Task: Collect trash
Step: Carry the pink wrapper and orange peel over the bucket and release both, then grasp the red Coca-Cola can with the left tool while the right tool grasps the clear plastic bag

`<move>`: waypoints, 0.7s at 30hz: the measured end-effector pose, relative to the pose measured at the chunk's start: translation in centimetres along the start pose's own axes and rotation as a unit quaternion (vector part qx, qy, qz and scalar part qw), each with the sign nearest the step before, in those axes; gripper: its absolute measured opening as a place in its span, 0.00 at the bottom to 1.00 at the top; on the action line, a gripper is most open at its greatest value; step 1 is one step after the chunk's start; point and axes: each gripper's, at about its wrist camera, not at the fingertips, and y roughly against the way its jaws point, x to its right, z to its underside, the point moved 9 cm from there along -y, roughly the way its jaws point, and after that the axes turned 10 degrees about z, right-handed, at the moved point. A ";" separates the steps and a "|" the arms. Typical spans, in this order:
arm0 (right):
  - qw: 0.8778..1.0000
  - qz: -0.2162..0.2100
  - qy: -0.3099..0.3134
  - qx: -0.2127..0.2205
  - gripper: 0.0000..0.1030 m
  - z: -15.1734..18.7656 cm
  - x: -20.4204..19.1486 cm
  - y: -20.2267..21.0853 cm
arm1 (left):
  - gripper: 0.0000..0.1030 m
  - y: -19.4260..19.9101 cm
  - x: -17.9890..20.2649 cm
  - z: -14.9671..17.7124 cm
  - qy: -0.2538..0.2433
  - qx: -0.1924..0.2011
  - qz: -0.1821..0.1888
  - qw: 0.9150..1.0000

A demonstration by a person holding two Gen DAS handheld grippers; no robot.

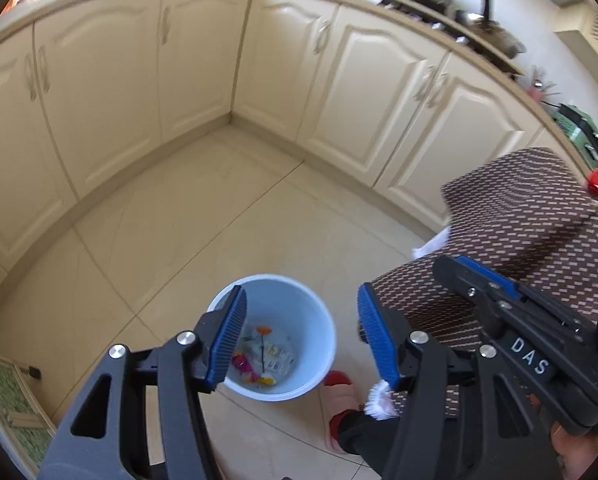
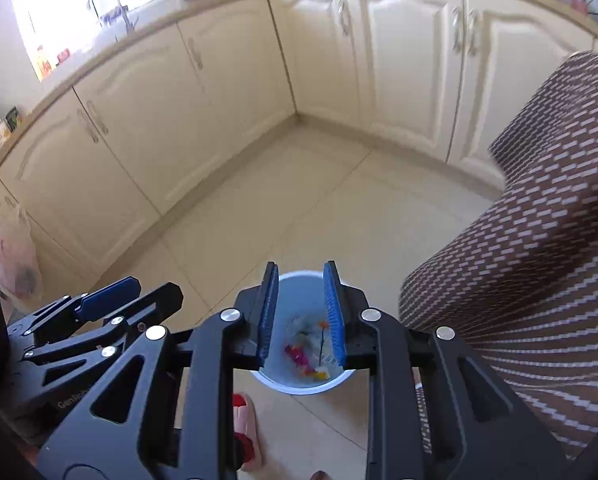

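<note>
A pale blue bin (image 1: 299, 312) stands on the tiled floor and holds colourful wrappers and scraps (image 1: 259, 354). My left gripper (image 1: 303, 340) is open and empty, held above the bin. In the right wrist view the same bin (image 2: 303, 288) shows below my right gripper (image 2: 301, 312), which is open and empty, with the trash (image 2: 305, 348) visible between its blue pads. The right gripper also shows at the right of the left wrist view (image 1: 479, 280). The left gripper shows at the lower left of the right wrist view (image 2: 107, 300).
Cream cabinets (image 1: 203, 64) line the corner behind the bin. The person's brown patterned sleeve (image 1: 519, 220) fills the right side. A foot in a pink slipper (image 1: 339, 400) is beside the bin. A plastic bag (image 2: 17, 256) sits at the left by the cabinets.
</note>
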 end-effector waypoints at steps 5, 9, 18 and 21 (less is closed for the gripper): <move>0.998 0.025 -0.011 0.059 0.26 -1.4 3.9 7.5 | 0.55 4.2 7.6 -1.7 -0.044 0.034 0.043 0.997; 0.991 0.062 -0.026 0.115 0.43 -2.1 8.1 14.0 | 0.60 6.9 15.5 -2.4 -0.100 0.057 0.077 0.990; 0.967 0.151 -0.097 0.180 0.46 -1.3 22.6 25.1 | 0.67 8.0 32.3 -2.3 -0.201 0.061 0.145 0.967; 0.961 0.176 -0.112 0.182 0.48 -1.1 26.7 26.6 | 0.67 7.2 36.7 -2.6 -0.244 0.062 0.140 0.958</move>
